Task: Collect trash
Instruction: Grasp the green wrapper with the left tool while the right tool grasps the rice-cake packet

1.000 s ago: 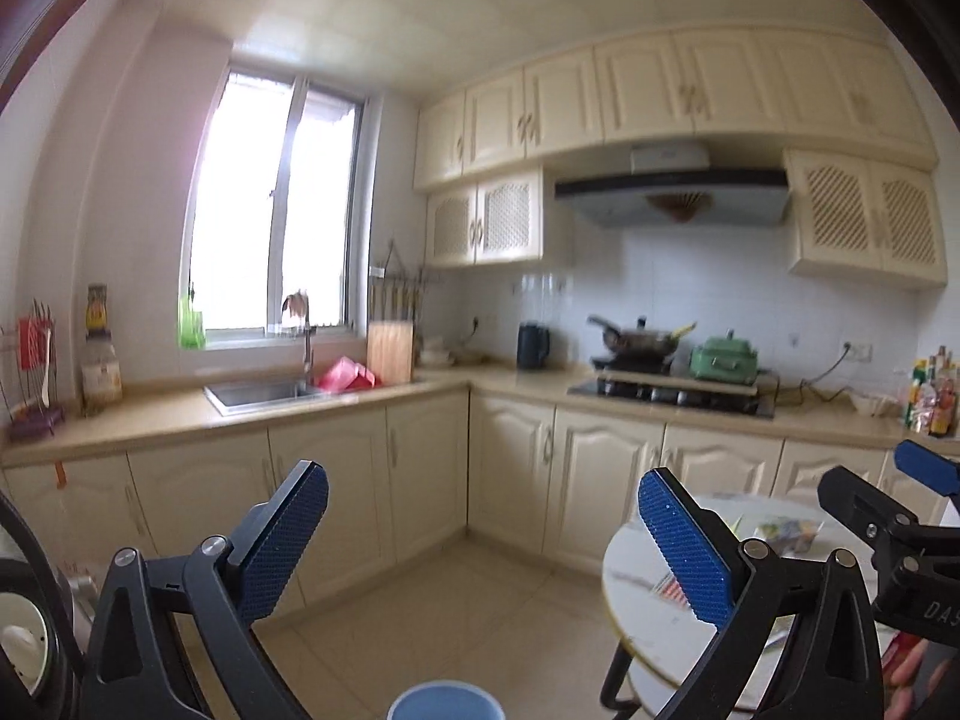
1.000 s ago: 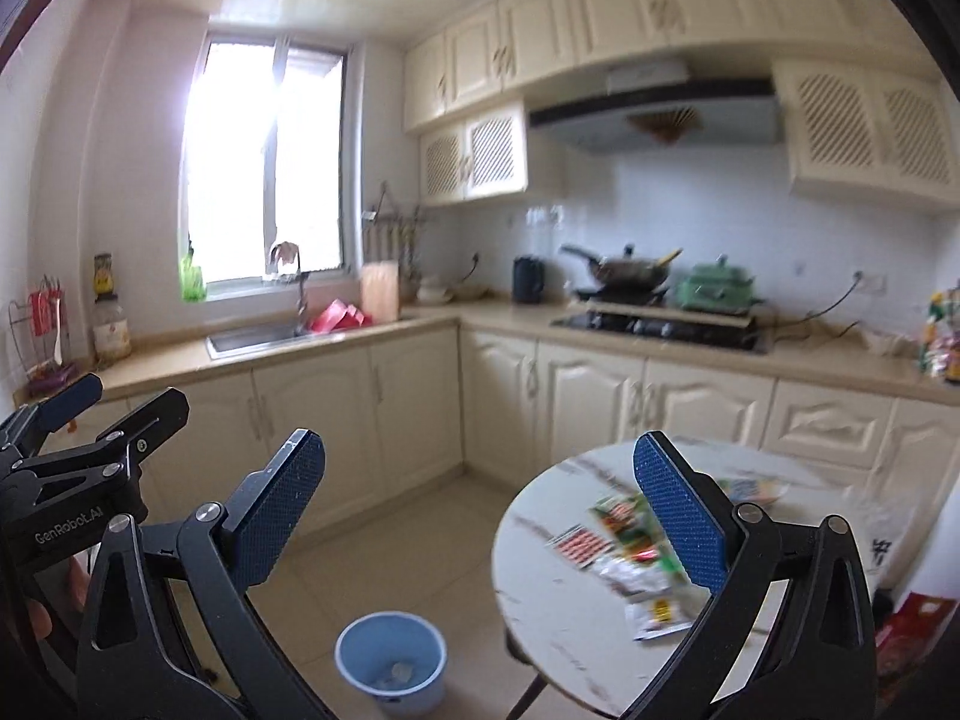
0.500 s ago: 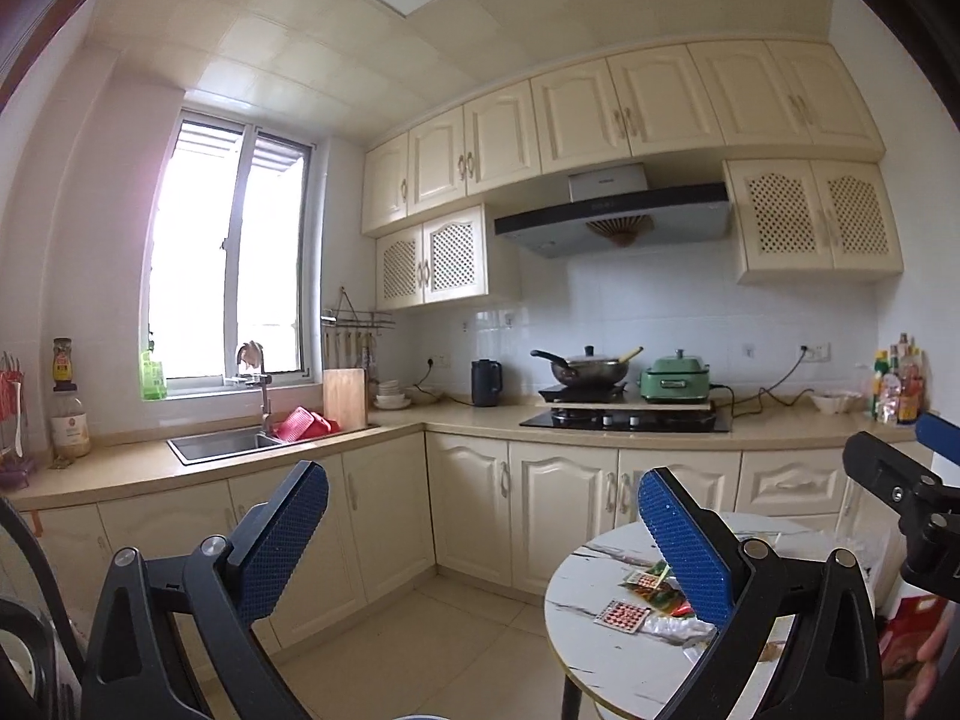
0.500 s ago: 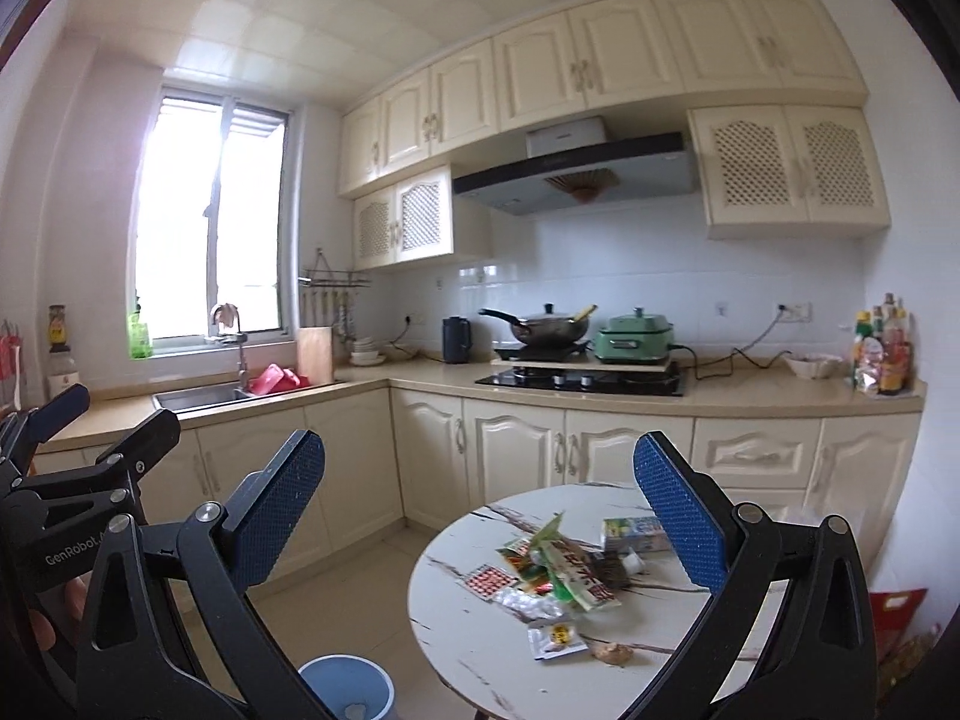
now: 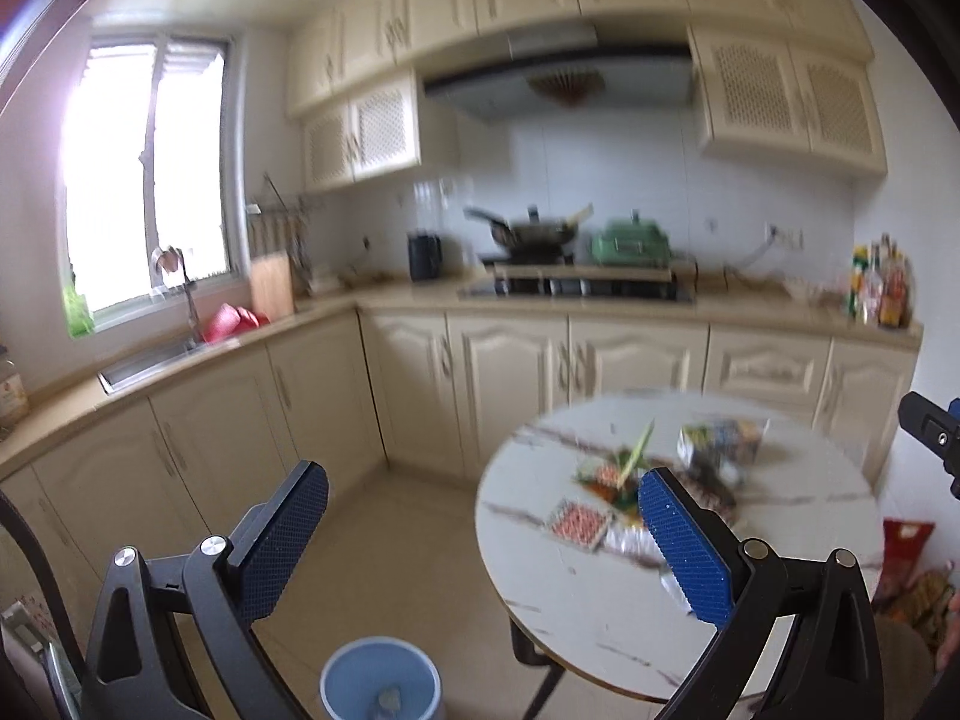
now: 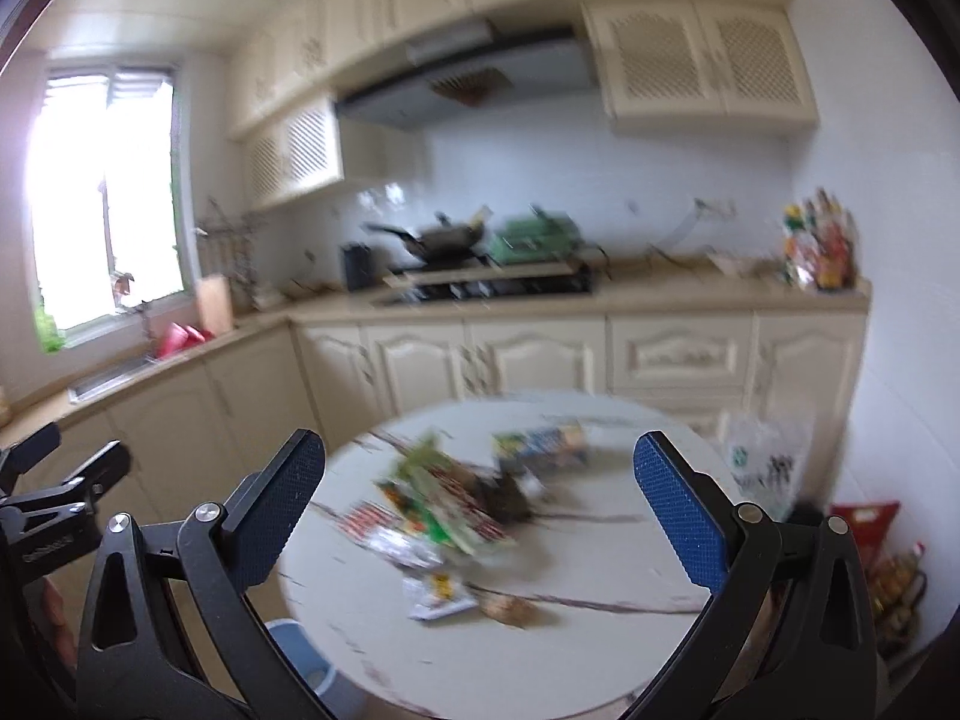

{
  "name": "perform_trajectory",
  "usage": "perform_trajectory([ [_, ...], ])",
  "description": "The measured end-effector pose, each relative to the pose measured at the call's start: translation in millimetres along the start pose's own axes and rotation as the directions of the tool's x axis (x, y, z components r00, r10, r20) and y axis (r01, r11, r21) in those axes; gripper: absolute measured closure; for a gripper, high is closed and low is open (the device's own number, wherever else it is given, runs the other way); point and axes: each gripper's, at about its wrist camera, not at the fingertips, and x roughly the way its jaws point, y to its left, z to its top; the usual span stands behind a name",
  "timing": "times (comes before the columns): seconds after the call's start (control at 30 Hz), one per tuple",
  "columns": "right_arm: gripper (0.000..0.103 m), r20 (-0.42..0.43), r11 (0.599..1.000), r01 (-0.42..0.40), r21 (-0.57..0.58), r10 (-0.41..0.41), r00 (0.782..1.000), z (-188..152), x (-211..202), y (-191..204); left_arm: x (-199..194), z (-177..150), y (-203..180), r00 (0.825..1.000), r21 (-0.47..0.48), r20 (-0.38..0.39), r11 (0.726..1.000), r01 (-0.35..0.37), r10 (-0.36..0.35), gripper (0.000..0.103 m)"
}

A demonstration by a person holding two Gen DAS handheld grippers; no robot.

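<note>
Both cameras have tipped downward since half a second ago, so the round marble table [image 6: 600, 630] fills more of each view and the ceiling is gone. Spread wide and holding nothing, the right gripper [image 6: 480, 516] frames the trash on the table: a heap of snack wrappers [image 6: 444, 504], a small white sachet [image 6: 438, 594] nearer the table's front edge, and a brownish lump [image 6: 510, 609] just beside it, possibly a nutshell, though blur hides its form. Aiming there probably sets up a first pick. Equally spread and empty, the left gripper [image 5: 480, 546] hangs off the table's left side, above the floor. Only its view shows the blue bin [image 5: 381, 681] whole, on the floor beside the table with a scrap inside; the right view catches just a sliver of the bin.
</note>
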Motion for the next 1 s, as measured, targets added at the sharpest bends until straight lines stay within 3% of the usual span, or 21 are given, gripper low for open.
perform_trajectory([
  [0.1,0.0,-0.091,0.999,0.033,0.011,-0.032,0.995,-16,35,-20,31,-4,0,0.998,0.01,-0.064,1.0,0.007,-0.006,0.001],
  [0.27,0.0,-0.251,0.999,0.031,-0.014,-0.033,0.967,-49,98,-33,88,5,-5,0.986,0.022,-0.168,1.0,0.018,-0.014,0.001],
  [0.43,0.0,-0.358,0.998,-0.023,-0.054,0.002,0.934,-65,153,-29,140,50,-27,0.976,0.05,-0.216,0.999,0.011,0.0,0.001],
  [0.67,0.0,-0.432,0.979,-0.148,-0.138,0.074,0.899,-68,220,10,177,47,-24,0.967,0.054,-0.254,0.998,0.011,0.003,0.001],
  [0.87,0.0,-0.541,0.969,-0.209,-0.131,0.107,0.834,-79,280,27,202,45,-22,0.962,0.059,-0.273,0.998,0.033,-0.015,0.001],
  [0.9,0.003,-0.552,0.969,-0.209,-0.13,0.104,0.827,-81,287,27,206,44,-21,0.96,0.055,-0.278,0.998,0.039,-0.022,0.001],
  [0.97,0.02,-0.578,0.969,-0.229,-0.097,0.133,0.805,-86,296,23,216,44,-20,0.955,0.039,-0.292,0.997,0.061,-0.047,0.001],
  [1.0,0.024,-0.583,0.968,-0.239,-0.082,0.148,0.799,-88,298,20,221,44,-21,0.952,0.029,-0.298,0.997,0.078,-0.066,0.001],
])
